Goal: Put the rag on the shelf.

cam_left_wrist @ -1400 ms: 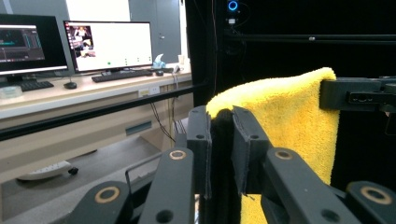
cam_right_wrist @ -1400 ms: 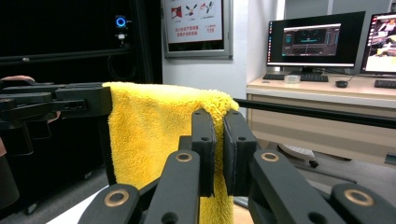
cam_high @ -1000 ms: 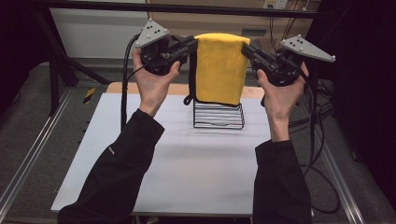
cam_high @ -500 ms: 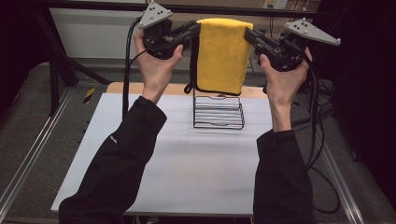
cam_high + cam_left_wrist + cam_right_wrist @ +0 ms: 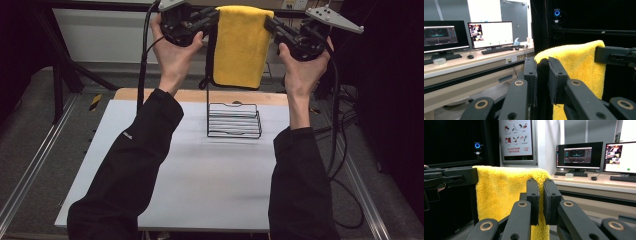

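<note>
A folded yellow towel (image 5: 243,47) hangs high above the wire rack (image 5: 234,120), its top corners clamped by the left gripper (image 5: 212,17) and right gripper (image 5: 270,22); level hands, seemingly equal tension, should prevent sagging when lowered.

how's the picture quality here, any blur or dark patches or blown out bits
High view: sharp on the yellow towel and wire rack, black surroundings at both sides. Left gripper view: lit monitor screen nearly blown out, background behind the towel black. Right gripper view: the white monitor at the right edge glares, the left side is very dark.
</note>
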The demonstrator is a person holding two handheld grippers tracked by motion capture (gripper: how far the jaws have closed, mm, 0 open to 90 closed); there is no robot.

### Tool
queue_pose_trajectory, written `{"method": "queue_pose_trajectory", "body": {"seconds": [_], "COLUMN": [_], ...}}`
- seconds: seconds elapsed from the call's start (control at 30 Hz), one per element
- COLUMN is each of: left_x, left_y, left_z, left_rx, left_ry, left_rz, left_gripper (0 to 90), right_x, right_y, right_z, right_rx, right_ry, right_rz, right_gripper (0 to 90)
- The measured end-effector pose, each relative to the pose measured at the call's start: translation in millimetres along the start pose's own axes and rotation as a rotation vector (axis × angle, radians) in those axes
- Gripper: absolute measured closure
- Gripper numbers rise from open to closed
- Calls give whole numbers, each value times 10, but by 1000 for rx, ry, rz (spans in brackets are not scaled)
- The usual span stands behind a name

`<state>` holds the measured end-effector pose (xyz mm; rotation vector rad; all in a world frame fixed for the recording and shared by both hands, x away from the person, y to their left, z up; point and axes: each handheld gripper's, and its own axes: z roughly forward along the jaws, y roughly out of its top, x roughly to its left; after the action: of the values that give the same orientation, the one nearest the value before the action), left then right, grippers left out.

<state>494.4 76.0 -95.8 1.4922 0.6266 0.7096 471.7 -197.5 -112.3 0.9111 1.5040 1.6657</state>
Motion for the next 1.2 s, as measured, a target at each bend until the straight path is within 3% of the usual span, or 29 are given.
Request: {"method": "queue_pose_trajectory", "body": {"seconds": [0.17, 0.3, 0.5, 0.9, 1.2], "left_x": [35, 54, 114, 120, 121], "left_y": [19, 46, 24, -241, -457], "left_z": [107, 204, 340, 482, 446], "left_rx": [1, 1, 0, 48, 85], "left_ry": [6, 28, 26, 5, -21], "left_rz": [9, 39, 43, 66, 91], "left_gripper": [781, 780, 780, 779, 778], "right_x": [-76, -124, -216, -353, -380], "right_y": [26, 44, 32, -169, -379], "right_z": [61, 118, 190, 245, 202], "right_rx": [-4, -4, -7, 44, 91], "right_ry": [-12, -21, -38, -55, -40], "right_rz": [-3, -12, -8, -38, -29], "right_gripper": [844, 844, 844, 843, 843]}}
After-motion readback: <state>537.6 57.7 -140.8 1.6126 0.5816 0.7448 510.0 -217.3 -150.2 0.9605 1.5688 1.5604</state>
